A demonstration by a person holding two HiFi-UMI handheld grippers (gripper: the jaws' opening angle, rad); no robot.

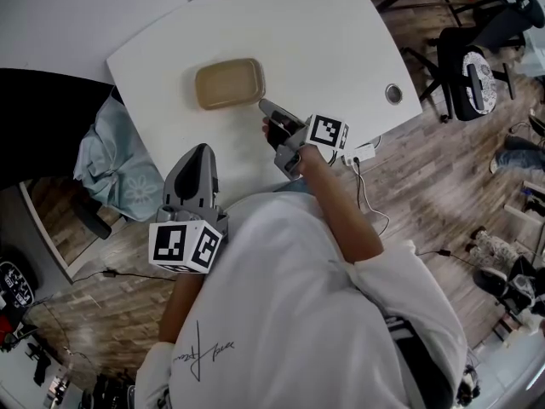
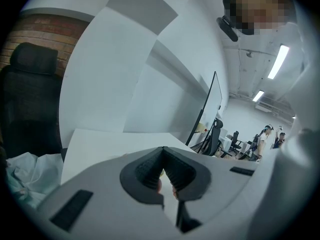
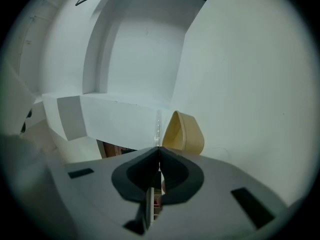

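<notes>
Your right gripper (image 1: 266, 106) has its jaws pressed together with nothing between them. Its tip is just beside the near right corner of the tan tray (image 1: 228, 83), which lies on the white table (image 1: 332, 41). Your left gripper (image 1: 201, 150), jaws also together and empty, hangs at the table's near edge, well apart from the tray.

A tan tray (image 1: 229, 83) sits on the white table (image 1: 298, 41). The right gripper (image 1: 266, 106) is just beside it, and the left gripper (image 1: 198, 150) is well apart.
</notes>
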